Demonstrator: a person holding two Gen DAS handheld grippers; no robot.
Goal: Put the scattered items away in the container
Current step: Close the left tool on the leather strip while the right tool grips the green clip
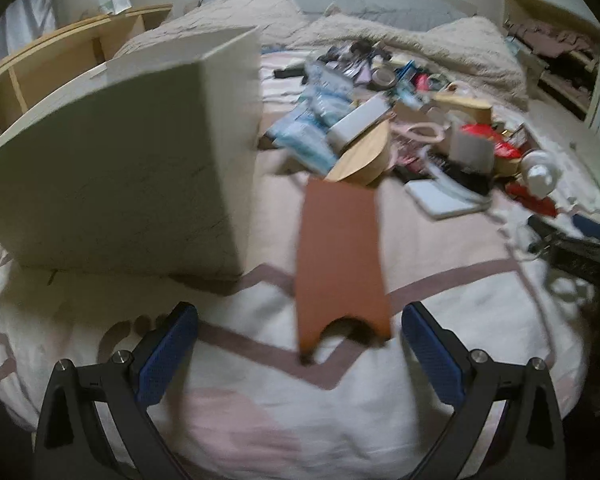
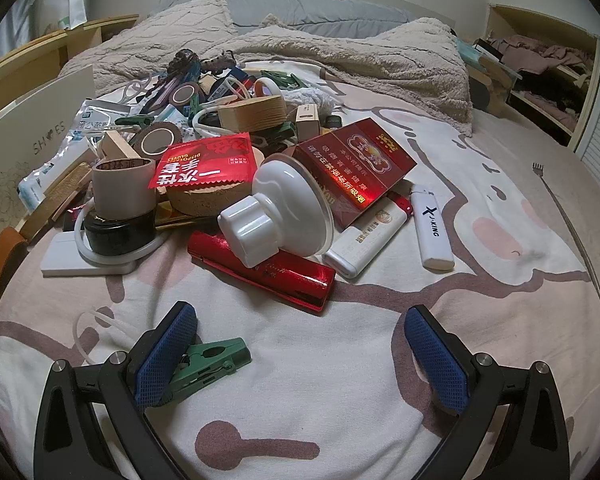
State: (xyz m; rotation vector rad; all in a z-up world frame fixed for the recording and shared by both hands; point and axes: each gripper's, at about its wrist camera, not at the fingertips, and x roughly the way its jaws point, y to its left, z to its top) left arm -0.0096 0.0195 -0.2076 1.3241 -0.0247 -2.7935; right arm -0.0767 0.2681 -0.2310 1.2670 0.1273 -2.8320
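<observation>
A white shoe box point(image 1: 132, 156), the container, stands on the bed at the left; its edge shows in the right wrist view point(image 2: 36, 120). My left gripper point(image 1: 300, 344) is open and empty; an orange-brown flat piece point(image 1: 340, 264) lies on the sheet between and ahead of its fingers, blurred. A pile of scattered items point(image 1: 412, 120) lies beyond. My right gripper point(image 2: 300, 352) is open and empty. A green clip point(image 2: 208, 364) lies on the sheet against its left finger. Ahead are a red case point(image 2: 268, 276), a white suction knob point(image 2: 276, 212) and a white lighter point(image 2: 432, 228).
The pile holds tape rolls point(image 2: 122, 188), a red packet point(image 2: 208, 164), a red carton point(image 2: 360, 160) and a white charger point(image 2: 364, 240). A beige blanket point(image 2: 340, 56) covers the far bed. Wooden shelves point(image 1: 60, 56) stand left, a closet point(image 2: 548, 68) right. A back scratcher point(image 2: 560, 208) lies far right.
</observation>
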